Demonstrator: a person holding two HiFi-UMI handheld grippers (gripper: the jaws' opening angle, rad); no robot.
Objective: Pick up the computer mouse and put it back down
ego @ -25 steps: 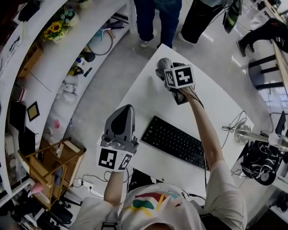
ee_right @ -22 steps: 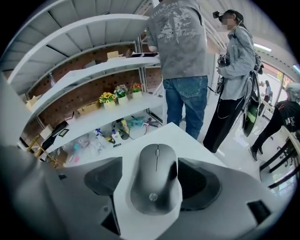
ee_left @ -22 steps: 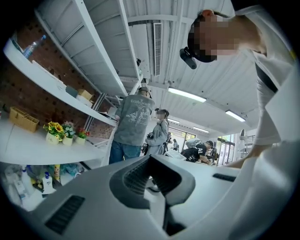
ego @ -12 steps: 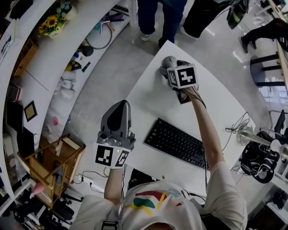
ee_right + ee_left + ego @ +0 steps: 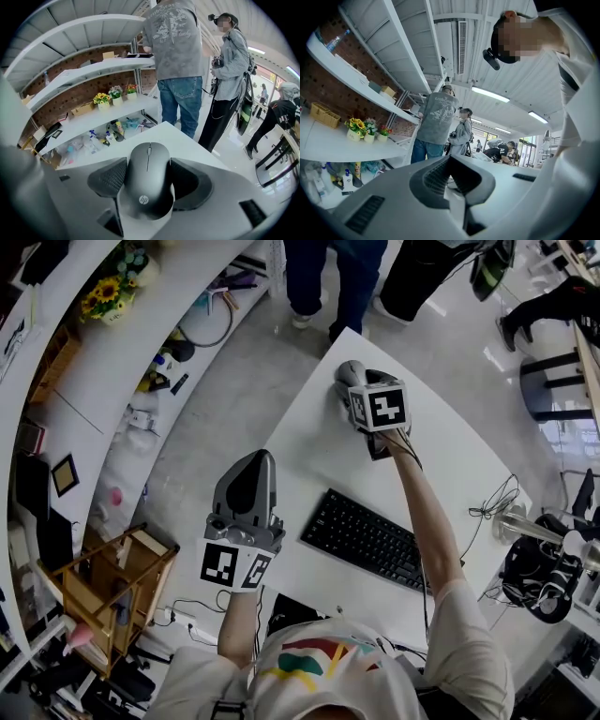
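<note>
Right gripper (image 5: 148, 180). Just narrowed from full spread, with computer mouse (image 5: 149, 164) between jaws; now clamped wide across it. Pads (image 5: 110, 180) flush against both flanks, seemingly firm. Mouse position: nose ahead of fingertips, tail deep in throat, table (image 5: 187, 140) below. Lifted yet or not: cannot tell. Meaning for task: grasp likely made, lift next. Left gripper (image 5: 255, 465). Closed, empty, well off to right gripper's left.

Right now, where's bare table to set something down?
Bare: the table middle between keyboard and mouse, and the left edge beside the keyboard. The right side up to the cables is bare too. Crowded: far corner at the mouse.
</note>
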